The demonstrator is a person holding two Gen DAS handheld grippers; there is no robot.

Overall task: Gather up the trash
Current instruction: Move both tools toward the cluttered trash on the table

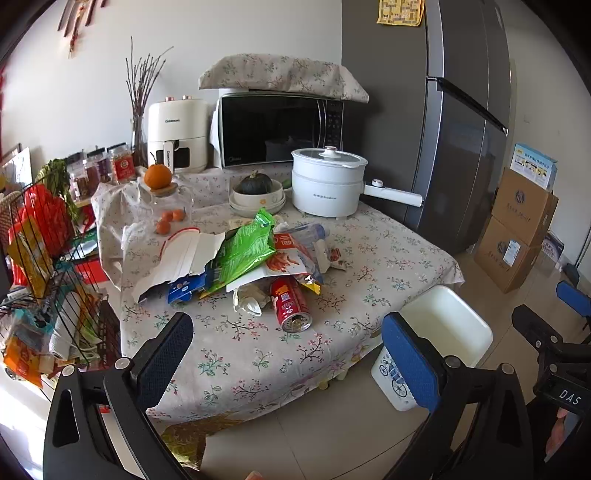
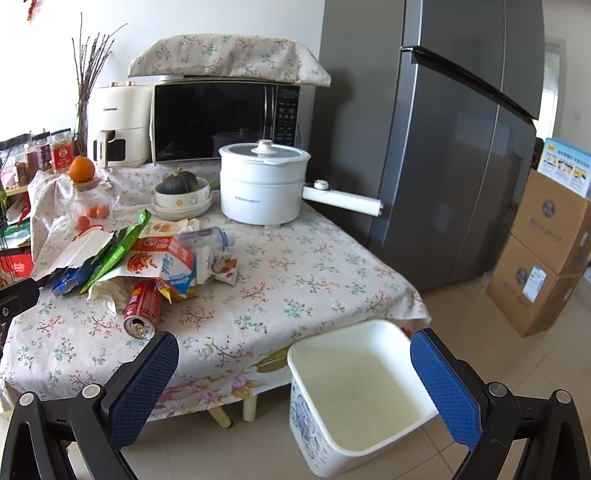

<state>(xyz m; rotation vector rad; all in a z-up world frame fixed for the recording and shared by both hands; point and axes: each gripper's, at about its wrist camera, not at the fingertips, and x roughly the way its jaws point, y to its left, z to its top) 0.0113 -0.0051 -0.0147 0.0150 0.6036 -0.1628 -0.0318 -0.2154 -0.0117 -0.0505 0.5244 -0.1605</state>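
Both the left claw (image 1: 291, 354) and right claw (image 2: 295, 384) are held wide open and empty; trash (image 1: 236, 258) is piled on the counter (image 1: 388, 258), beside a bin (image 2: 354, 391).

A white wall (image 1: 229, 33) stands behind the counter (image 2: 295, 280), which is draped in a floral cloth. At the back sit a microwave (image 2: 221, 118) under a matching floral cover (image 2: 229, 55) and, to its left, a cream air fryer (image 1: 177, 133). Bare twigs (image 1: 142, 85) rise from a vase beside it. A tall grey fridge (image 2: 461, 147) fills the right side, with stacked cardboard boxes (image 2: 546, 251) further right. The floor (image 2: 498, 339) is pale glossy tile. A black wire rack (image 1: 55, 280) stands at the left. Daylight is bright from the left.
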